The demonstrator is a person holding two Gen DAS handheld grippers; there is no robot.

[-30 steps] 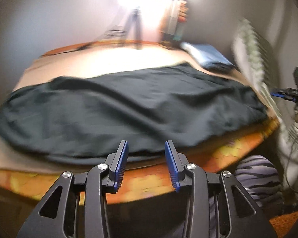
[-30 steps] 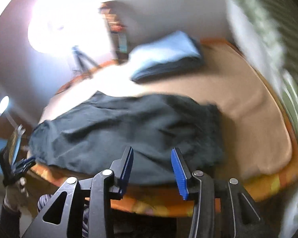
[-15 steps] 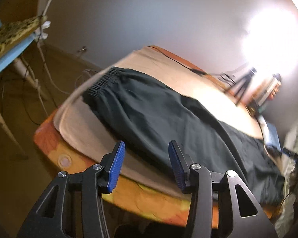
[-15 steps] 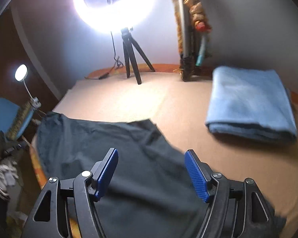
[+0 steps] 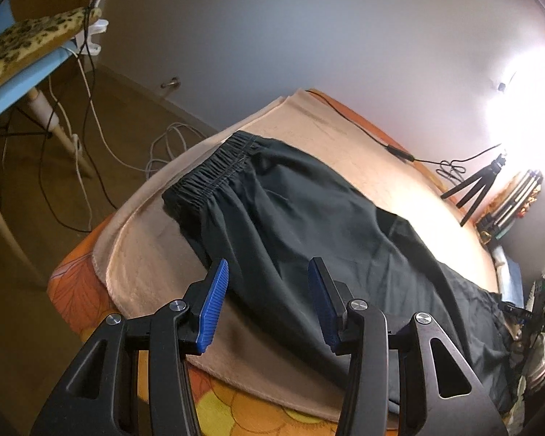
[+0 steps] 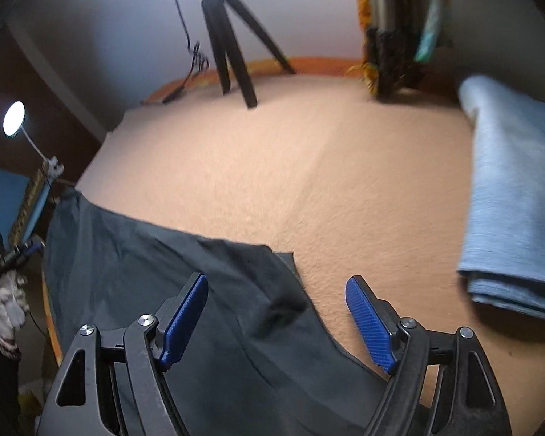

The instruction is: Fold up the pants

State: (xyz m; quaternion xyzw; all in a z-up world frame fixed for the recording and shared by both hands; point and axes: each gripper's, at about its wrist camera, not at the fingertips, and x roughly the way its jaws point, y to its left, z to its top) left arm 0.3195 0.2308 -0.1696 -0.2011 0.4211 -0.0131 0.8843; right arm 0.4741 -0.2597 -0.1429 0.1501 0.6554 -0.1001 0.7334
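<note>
Dark pants [image 5: 309,225] lie spread lengthwise on a beige blanket [image 5: 363,145], elastic waistband [image 5: 214,167] at the near-left end. My left gripper [image 5: 269,305] hovers open above the pants' near edge just past the waistband, nothing between its blue pads. In the right wrist view the pants [image 6: 170,272] fill the lower left, a leg edge running under my right gripper [image 6: 276,323]. That gripper points down over the leg fabric with its jaws opening wide; the pads do not press on the cloth.
A folded blue cloth [image 6: 516,196] lies at the right on the blanket. A black tripod [image 6: 232,36] with a ring light and a cable stand at the far edge. A blue chair [image 5: 21,58] and loose cables are on the floor at left. The bed's orange edge [image 5: 80,279] is near.
The left gripper swung toward the waistband end, rolled, and opened a little. The right gripper dropped toward the pant leg and its jaws spread much wider.
</note>
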